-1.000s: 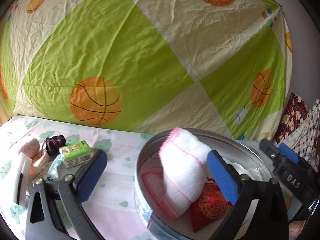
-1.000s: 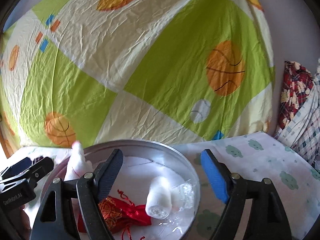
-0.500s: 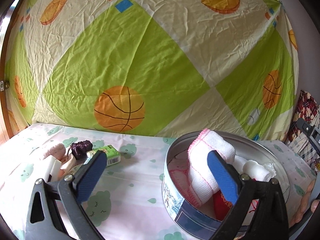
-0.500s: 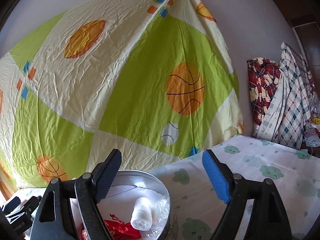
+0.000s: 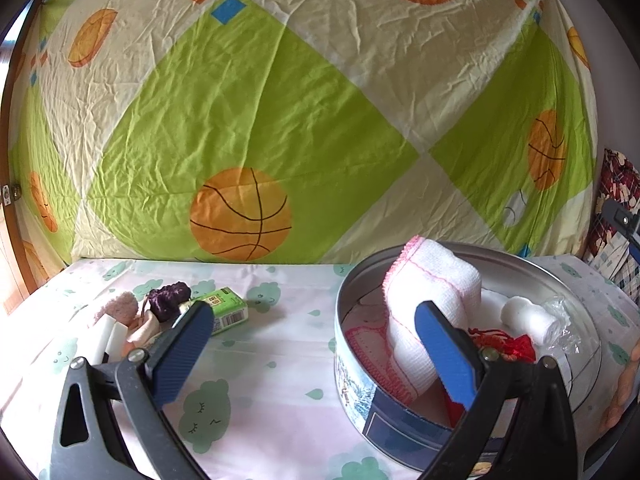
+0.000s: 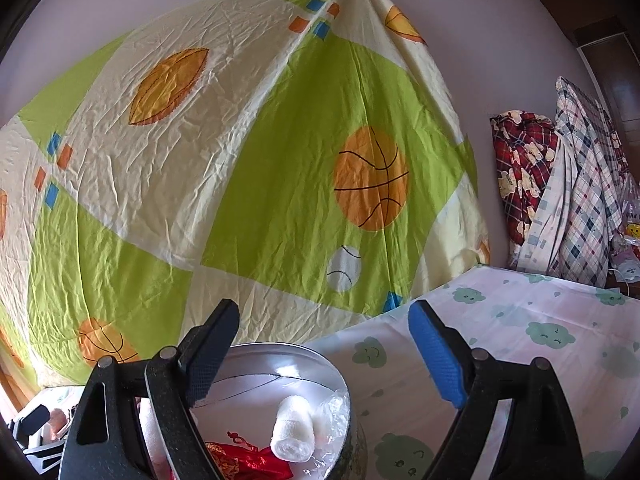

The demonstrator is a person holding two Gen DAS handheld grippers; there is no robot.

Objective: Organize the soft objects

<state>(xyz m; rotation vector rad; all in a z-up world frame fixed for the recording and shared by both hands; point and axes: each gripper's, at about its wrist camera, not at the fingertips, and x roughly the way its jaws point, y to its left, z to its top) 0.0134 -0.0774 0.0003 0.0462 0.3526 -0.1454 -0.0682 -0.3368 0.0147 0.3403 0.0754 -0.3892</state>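
Round metal tin [image 5: 576, 280], open-topped, standing on the cloud-print tablecloth [image 5: 276, 360] toward its right edge. Contents: folded white cloth with pink stitched edging [image 5: 436, 300] leaning upright against the tin's near-left wall; rolled white gauze [image 5: 528, 320] lying in clear plastic wrap toward the right wall; red embroidered pouch [image 5: 504, 348] between them on the floor of the tin.

Loose items near the left edge: green carton [image 5: 228, 308], dark purple knitted piece [image 5: 170, 296], pink fuzzy item [image 5: 120, 306], white blocks [image 5: 106, 332], clustered and touching.

Left gripper [image 5: 316, 356]: jaws wide apart, nothing between them; its right finger stands before the folded cloth, partly hiding it.

Right gripper [image 6: 324, 356]: jaws have just been opening, wide apart and empty, above the tin's right rim.

Backdrop: green-and-cream basketball-print sheet [image 6: 280, 160] on the wall; plaid bedding [image 6: 560, 184] stacked beyond the far right corner.
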